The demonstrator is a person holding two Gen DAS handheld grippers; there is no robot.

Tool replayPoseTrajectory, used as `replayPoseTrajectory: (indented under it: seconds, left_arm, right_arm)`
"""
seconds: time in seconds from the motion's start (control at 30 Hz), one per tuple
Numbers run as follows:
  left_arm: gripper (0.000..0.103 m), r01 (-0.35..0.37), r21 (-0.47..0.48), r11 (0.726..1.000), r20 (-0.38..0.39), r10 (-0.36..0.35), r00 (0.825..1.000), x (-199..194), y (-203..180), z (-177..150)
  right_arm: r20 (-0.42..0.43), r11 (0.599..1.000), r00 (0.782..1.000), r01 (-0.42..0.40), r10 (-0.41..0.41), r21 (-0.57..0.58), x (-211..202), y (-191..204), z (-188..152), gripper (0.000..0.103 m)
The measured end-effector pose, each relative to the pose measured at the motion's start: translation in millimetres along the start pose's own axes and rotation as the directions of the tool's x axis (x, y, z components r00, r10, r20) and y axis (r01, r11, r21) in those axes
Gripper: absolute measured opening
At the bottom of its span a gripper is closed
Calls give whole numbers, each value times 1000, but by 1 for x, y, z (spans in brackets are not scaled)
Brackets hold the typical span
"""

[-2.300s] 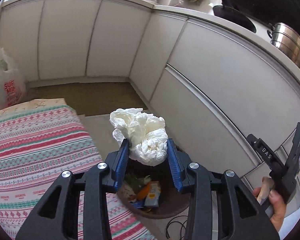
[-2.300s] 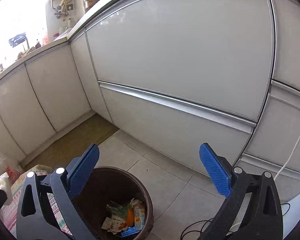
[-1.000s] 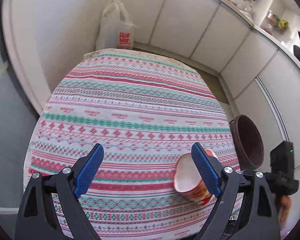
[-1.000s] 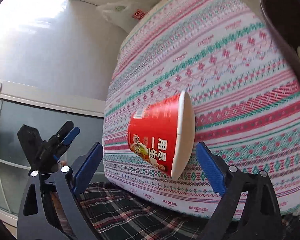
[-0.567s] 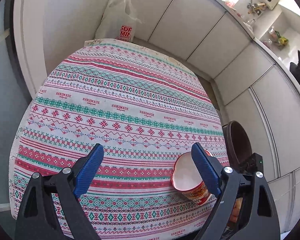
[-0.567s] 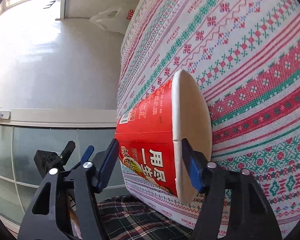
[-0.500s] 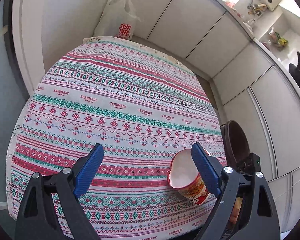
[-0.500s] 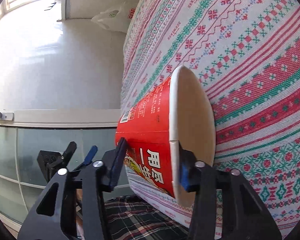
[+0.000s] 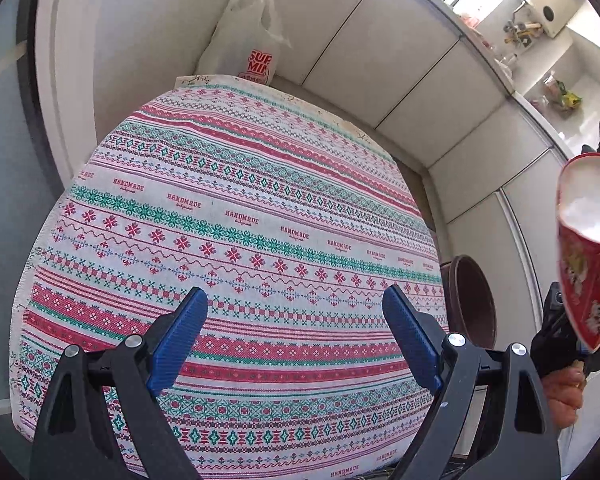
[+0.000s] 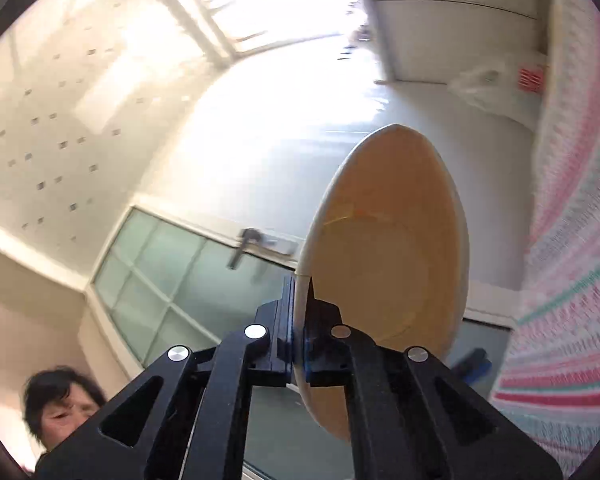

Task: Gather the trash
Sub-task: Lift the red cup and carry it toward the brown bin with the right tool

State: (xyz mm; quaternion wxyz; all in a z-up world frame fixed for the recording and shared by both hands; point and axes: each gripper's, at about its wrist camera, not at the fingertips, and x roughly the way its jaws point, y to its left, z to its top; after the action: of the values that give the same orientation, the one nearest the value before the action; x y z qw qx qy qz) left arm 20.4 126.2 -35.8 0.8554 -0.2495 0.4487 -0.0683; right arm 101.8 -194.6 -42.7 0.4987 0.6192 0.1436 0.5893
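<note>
Right gripper (image 10: 298, 344): jaws clamped on the rim wall of the red paper noodle cup (image 9: 588, 256), held in the air off the desk's right edge, above the round brown trash bin (image 9: 470, 300). Left gripper (image 9: 294, 344): jaws wide apart over the patterned cloth-covered desk (image 9: 236, 216) near its front edge.

One noodle cup (image 9: 590, 256), one brown bin (image 9: 470, 300), apparently one plastic bag (image 9: 246, 38).
</note>
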Motion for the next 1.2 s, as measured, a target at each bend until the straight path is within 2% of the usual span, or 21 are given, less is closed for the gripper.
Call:
replayPoseTrajectory:
  seconds: [0.07,0.13,0.2,0.27,0.4,0.47,0.53,0.57,0.6,0.63,0.67,0.7,0.73,0.77,0.83,0.87,0.9,0.93,1.03,1.07,1.2]
  left_arm:
    - [87,4,-29,1000,0,-4,1000,2,7,4]
    - [86,25,-79,997,-16,-26,1000,6,15,7]
    - [86,69,-120,990,-39,-74,996,10,21,9]
    - [86,61,-124,990,-43,-67,997,12,23,10]
    - [85,70,-129,989,-35,-75,997,12,24,14]
    - [85,79,-119,990,-31,-83,996,12,21,14]
    - [85,73,-103,992,-31,-76,997,12,18,14]
    - [85,70,-101,992,-29,-73,997,12,18,14]
    - [85,71,-104,992,-25,-74,997,11,18,15]
    - [85,71,-108,992,-18,-74,997,10,20,15]
    - [85,67,-110,992,-12,-68,998,9,21,15]
    - [85,54,-113,992,-3,-55,998,7,23,15]
    - [85,45,-116,992,2,-45,999,6,26,16]
    - [85,39,-127,991,6,-38,999,5,30,17]
    - [85,37,-152,988,5,-37,999,5,36,18]
    - [85,35,-164,986,2,-35,999,6,38,18]
    - [85,34,-171,985,0,-34,999,6,39,18]
    - [85,33,-178,983,-3,-34,999,7,40,17]
    - [85,26,-180,983,-4,-27,1000,9,39,16]
    - [85,26,-177,984,-5,-27,1000,9,39,17]
    - [85,16,-176,984,-13,-19,1000,11,40,14]
  right_arm:
    - [46,987,993,-109,104,116,14,-23,4,2]
    - [36,977,982,-187,185,100,34,-17,3,2]
    - [-31,966,967,-250,252,61,61,3,1,2]
    - [-70,948,946,-315,317,37,77,19,0,2]
    - [-69,903,901,-426,429,55,85,32,-2,2]
    - [-125,920,914,-391,386,-13,89,43,-3,2]
    - [-114,956,951,-292,289,-14,89,35,-5,2]
    - [-122,980,977,-184,174,-80,88,35,-3,2]
    - [-137,972,990,4,-37,-233,90,44,-4,2]
    - [-133,919,965,166,-227,-358,98,49,-8,2]
    - [-107,830,913,302,-393,-468,107,55,-14,2]
    - [-53,698,839,414,-542,-584,116,61,-25,2]
    - [11,542,754,483,-657,-688,126,66,-37,2]
    - [70,402,679,511,-731,-760,136,68,-50,2]
    - [226,73,508,501,-831,-862,155,64,-80,3]
    - [289,-52,449,470,-845,-881,164,55,-91,3]
    - [348,-154,399,443,-848,-883,169,47,-101,3]
    - [385,-214,367,427,-847,-878,174,37,-110,3]
    - [476,-348,294,395,-829,-850,174,30,-123,3]
    - [495,-376,269,392,-826,-840,173,25,-123,3]
    - [541,-419,191,445,-819,-791,147,10,-106,3]
